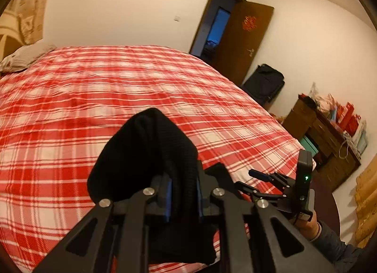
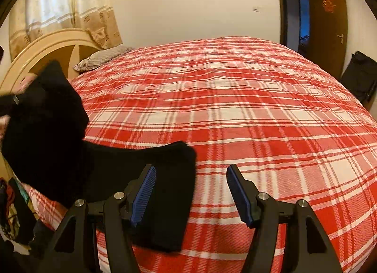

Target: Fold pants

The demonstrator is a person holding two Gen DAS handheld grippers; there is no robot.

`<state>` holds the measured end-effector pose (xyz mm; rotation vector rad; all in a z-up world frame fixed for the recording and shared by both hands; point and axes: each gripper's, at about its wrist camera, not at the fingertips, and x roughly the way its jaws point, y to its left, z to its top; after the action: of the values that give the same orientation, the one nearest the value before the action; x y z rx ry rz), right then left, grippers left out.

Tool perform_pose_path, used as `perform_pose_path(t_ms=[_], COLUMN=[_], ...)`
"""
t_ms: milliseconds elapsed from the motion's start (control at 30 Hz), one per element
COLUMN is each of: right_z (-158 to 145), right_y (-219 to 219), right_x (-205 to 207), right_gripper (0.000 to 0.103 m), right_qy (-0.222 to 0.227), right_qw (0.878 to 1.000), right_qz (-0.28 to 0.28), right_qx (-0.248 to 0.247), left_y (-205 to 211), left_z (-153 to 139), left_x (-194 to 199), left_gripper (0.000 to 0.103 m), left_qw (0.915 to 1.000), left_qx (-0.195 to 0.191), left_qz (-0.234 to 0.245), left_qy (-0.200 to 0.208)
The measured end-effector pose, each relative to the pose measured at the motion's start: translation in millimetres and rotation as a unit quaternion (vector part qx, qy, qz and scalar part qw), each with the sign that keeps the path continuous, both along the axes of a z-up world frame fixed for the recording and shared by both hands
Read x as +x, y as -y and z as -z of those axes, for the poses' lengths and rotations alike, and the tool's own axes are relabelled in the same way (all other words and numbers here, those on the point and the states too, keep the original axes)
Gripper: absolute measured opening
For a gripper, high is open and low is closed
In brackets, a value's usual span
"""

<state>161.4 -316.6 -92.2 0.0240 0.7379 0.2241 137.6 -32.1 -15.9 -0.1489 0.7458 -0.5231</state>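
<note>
Above a bed [image 1: 117,89] covered in a red-and-white plaid blanket, the left wrist view shows the left gripper [image 1: 182,197] clamped on a bunched fold of black pants [image 1: 143,153]. The fabric rises in a rounded hump above the blue-padded fingers and hangs down beneath them toward the near edge of the bed. Just to the right of the pants, over that same near edge, the right gripper [image 1: 256,175] appears side-on, with a green light on its body. A pillow [image 1: 21,57] lies at the far left corner of the bed; a brown door [image 1: 245,42] stands open beyond the bed's far right corner.

Over the same bed [image 2: 259,108] in the right wrist view, the right gripper [image 2: 190,190] has its blue-padded fingers [image 2: 143,193] spread wide apart, holding nothing. The black pants [image 2: 77,155] drape at the left, one part lifted high, another part lying flat on the blanket beneath the left finger. A cream headboard [image 2: 42,47] curves behind the lifted fabric.
</note>
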Motion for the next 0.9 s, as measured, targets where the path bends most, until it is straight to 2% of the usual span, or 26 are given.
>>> perform_pose_path(t_ms=[167,400,533,600,667,733,767,800,900], right_z=[3,13,14,10,3,-7,-12,-17,-19], right_y=[15,24,31,31,30,21,12,0,-37], right_x=[7,14,15,13,9,2,-4,-10,-21], right_gripper=[0.064,0.064,0.064,0.064,0.064,0.064,0.065,0.065,0.066], right_qy=[-0.006,-0.018,-0.027,-0.026,-0.021,-0.015,-0.008,-0.002,-0.009], right_qw=[1.0,0.999,0.998,0.996,0.994,0.992,0.991,0.992,0.992], right_qz=[0.02,0.035,0.042,0.026,0.01,-0.007,-0.023,-0.043,-0.094], right_qx=[0.012,0.018,0.046,0.078,0.111,0.129,0.128,0.118,0.084], left_y=[41,98,120,123,119,106,99,85,51], left_z=[21,77,77,63,48,33,29,27,37], left_x=[18,33,22,11,-1,-12,-14,-16,-11], left_gripper=[0.016,0.018,0.02,0.021,0.029,0.066,0.072,0.076,0.078], left_qw=[0.9993,0.994,0.9913,0.9916,0.9914,0.9925,0.9931,0.9937,0.9935], left_qx=[0.025,0.073,0.071,0.064,0.059,0.069,0.073,0.076,0.099], left_qz=[0.019,0.044,0.087,0.103,0.115,0.098,0.085,0.067,0.021], left_qy=[-0.021,-0.068,-0.068,-0.047,-0.021,0.021,0.036,0.046,0.053])
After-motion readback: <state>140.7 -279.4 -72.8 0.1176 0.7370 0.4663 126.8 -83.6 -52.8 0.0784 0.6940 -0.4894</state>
